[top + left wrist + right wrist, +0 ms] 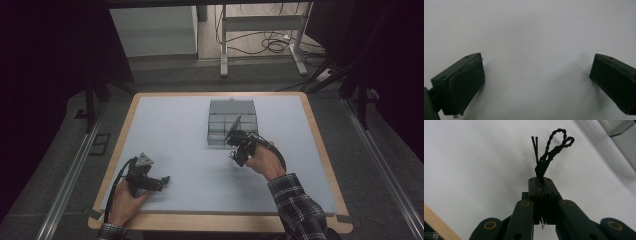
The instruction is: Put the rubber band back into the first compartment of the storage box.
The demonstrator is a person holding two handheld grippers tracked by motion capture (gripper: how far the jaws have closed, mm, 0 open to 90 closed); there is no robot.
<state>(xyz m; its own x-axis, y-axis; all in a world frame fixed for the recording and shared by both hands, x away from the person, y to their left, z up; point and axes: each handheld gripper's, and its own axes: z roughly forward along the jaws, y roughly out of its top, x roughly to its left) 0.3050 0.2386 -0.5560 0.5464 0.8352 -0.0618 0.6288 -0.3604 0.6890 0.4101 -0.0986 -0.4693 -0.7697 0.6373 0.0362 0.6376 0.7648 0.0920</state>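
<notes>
My right gripper [541, 180] is shut on a small bundle of black twisted wire ties [550, 151], whose loops and loose ends stick out past the jaw tips above the grey mat. In the high view this gripper [238, 153] is held just in front of a clear plastic compartment box [232, 111], with the ties [233, 157] hanging at its tip. My left gripper [161, 182] rests low over the mat near the front left. Its jaws stand wide apart with nothing between them [536, 75], only bare mat behind.
The grey mat [185, 135] covers a wooden-edged table [220, 222]. The box's corner [621, 127] shows at the right gripper view's top right. Beyond the table stand a metal desk frame [260, 30], floor cables and dark tripod legs.
</notes>
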